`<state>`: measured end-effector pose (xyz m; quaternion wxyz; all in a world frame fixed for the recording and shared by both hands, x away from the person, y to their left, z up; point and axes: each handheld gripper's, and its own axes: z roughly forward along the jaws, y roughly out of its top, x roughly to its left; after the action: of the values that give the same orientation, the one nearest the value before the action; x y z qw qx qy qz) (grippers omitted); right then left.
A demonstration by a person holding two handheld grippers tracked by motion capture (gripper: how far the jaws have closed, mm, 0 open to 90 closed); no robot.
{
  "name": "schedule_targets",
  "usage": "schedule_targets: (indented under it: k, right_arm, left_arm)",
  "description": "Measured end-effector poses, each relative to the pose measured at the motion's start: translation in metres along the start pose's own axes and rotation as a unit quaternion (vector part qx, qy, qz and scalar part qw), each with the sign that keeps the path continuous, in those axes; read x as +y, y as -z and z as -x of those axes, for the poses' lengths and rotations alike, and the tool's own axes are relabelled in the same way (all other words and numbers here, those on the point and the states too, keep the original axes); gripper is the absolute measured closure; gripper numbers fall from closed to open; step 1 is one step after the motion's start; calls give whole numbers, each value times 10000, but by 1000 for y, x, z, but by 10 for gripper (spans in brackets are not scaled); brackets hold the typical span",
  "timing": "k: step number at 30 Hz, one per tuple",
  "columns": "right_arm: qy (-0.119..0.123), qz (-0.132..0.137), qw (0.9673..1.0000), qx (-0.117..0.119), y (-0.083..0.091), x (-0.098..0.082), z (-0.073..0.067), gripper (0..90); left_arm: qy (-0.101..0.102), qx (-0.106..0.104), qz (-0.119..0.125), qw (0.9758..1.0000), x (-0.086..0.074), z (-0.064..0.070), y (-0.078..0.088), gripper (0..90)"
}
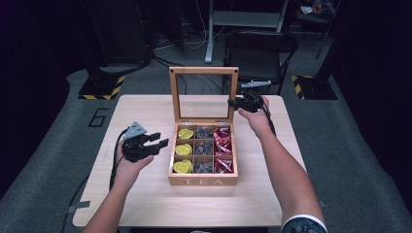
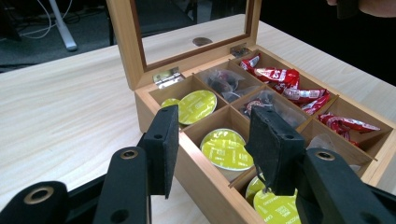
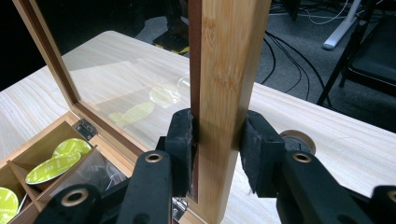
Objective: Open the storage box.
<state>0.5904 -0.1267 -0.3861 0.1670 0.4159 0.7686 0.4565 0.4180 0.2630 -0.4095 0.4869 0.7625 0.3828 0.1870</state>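
A wooden tea box (image 1: 203, 180) stands at the table's middle, its glass-windowed lid (image 1: 204, 71) raised upright. Inside lie yellow-green capsules (image 1: 183, 149) in the left column, dark tea bags (image 1: 204, 148) in the middle and red packets (image 1: 222, 143) on the right. My right gripper (image 1: 241, 103) is shut on the lid's right frame bar (image 3: 229, 70), a pad pressed to each face. My left gripper (image 1: 148, 143) hovers open just left of the box. In the left gripper view my left gripper (image 2: 215, 144) has nothing between its pads, and the capsules (image 2: 226, 149) lie beyond them.
The light wooden table (image 1: 145, 111) has bare surface to the left, right and front of the box. A black folding chair (image 1: 260, 48) stands behind the far edge. Cables run across the grey floor behind.
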Motion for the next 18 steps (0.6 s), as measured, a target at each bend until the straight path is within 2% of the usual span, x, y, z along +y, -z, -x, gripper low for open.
schedule_targets:
  k: [18]
  right_arm:
    - [-104, -45, 9999, -63, -4, 2, 1, 651]
  left_arm:
    - [6, 18, -123, 9999, -12, 0, -2, 533]
